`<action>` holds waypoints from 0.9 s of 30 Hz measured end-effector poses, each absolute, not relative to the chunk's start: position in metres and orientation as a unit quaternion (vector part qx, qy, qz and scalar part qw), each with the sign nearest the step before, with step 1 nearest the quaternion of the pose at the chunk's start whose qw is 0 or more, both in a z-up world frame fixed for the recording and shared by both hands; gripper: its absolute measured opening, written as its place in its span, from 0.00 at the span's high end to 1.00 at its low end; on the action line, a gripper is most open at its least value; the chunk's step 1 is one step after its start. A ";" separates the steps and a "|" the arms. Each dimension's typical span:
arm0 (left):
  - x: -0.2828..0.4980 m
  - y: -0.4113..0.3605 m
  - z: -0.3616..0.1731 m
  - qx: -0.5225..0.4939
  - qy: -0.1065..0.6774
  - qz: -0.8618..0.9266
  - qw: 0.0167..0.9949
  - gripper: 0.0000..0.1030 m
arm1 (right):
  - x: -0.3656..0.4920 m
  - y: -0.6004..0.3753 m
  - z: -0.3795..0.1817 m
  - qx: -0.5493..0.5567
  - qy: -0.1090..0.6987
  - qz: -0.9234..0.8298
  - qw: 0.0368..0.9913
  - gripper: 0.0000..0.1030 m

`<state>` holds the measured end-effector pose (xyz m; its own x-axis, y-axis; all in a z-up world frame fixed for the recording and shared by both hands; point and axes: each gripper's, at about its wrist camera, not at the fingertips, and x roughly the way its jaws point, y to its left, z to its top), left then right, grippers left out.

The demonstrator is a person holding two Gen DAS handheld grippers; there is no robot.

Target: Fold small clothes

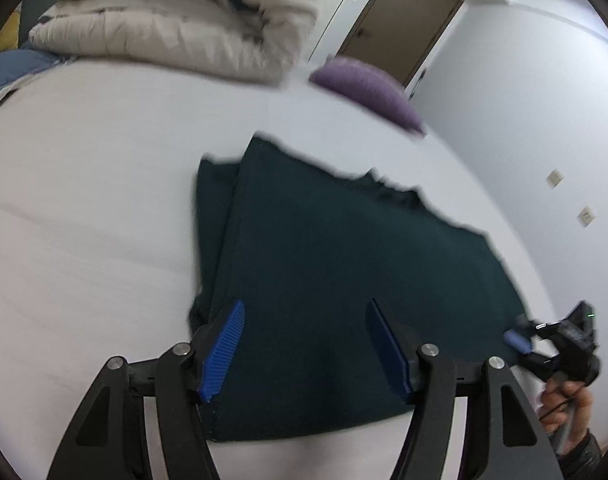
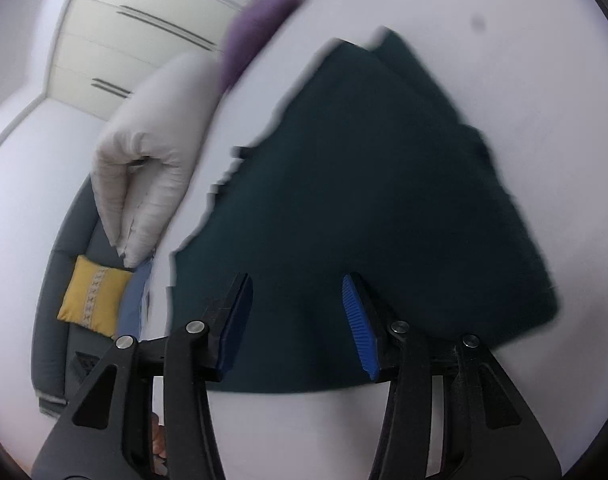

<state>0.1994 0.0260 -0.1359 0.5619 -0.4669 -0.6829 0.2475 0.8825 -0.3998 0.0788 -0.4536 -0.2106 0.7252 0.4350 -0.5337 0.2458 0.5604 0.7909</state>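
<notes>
A folded dark green garment lies flat on the white bed. The left gripper and right gripper hover above its near edge, jaws spread, pinching nothing.

You have a wide bed with a smooth white sheet carrying everything. Directly on it, near you, lies a dark green folded garment of soft cloth, flat, with one folded layer showing along its left edge. At the far side rests a thick cream quilted duvet, rolled into a bulky bundle. Just beside that, at the far right edge of the sheet, sits a purple fuzzy cushion. A blue fabric piece lies at the far left edge.
</notes>
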 end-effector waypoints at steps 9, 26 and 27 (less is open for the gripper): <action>0.186 0.009 -0.116 -0.114 0.395 -0.225 0.883 0.36 | 0.036 -0.533 -0.166 0.441 0.309 -0.030 0.842 0.47; 0.226 -0.055 -0.140 -0.108 0.429 -0.221 0.869 0.36 | 0.103 -0.550 -0.201 0.451 0.382 -0.003 0.807 0.43; 0.225 -0.050 -0.143 -0.114 0.426 -0.221 0.870 0.36 | 0.111 -0.546 -0.202 0.448 0.383 -0.001 0.807 0.43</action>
